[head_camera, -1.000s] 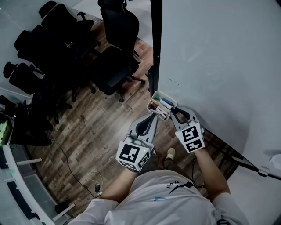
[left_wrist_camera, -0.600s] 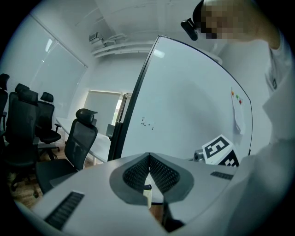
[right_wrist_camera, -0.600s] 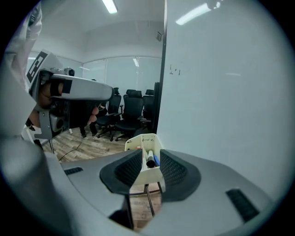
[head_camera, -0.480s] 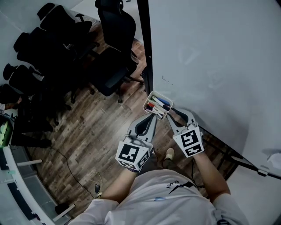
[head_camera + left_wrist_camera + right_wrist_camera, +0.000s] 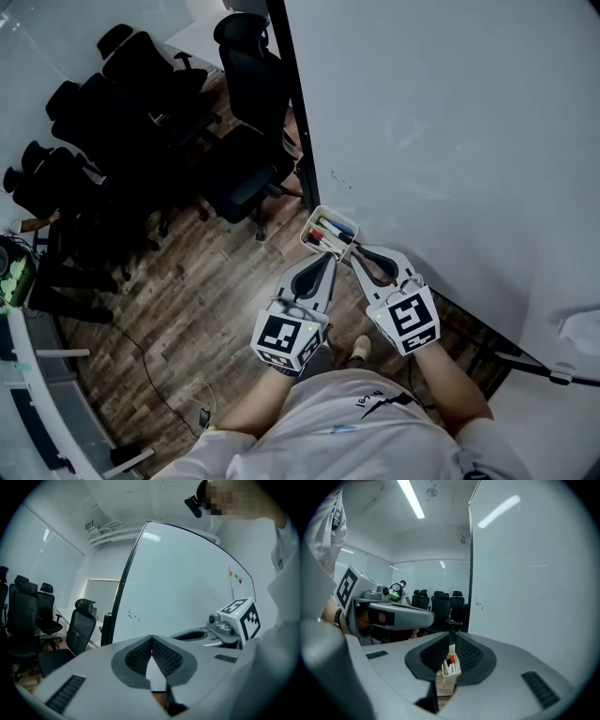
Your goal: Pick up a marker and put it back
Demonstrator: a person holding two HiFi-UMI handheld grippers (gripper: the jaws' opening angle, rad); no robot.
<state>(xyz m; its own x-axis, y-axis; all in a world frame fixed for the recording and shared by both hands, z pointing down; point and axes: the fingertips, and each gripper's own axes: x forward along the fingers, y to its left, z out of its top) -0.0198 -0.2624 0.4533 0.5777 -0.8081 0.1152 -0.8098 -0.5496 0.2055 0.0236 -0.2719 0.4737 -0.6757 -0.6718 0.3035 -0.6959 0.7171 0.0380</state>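
Left gripper (image 5: 329, 257) is closed on nothing. My right gripper (image 5: 354, 251) has just been closing, its jaws a crack apart and empty. The markers (image 5: 335, 231) sit in the tray (image 5: 312, 224) just ahead.

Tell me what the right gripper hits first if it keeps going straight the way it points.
Probably the marker tray by the whiteboard: it shows straight ahead through the right gripper's jaws, which have just been closing with nothing held between them. Depth is unclear.
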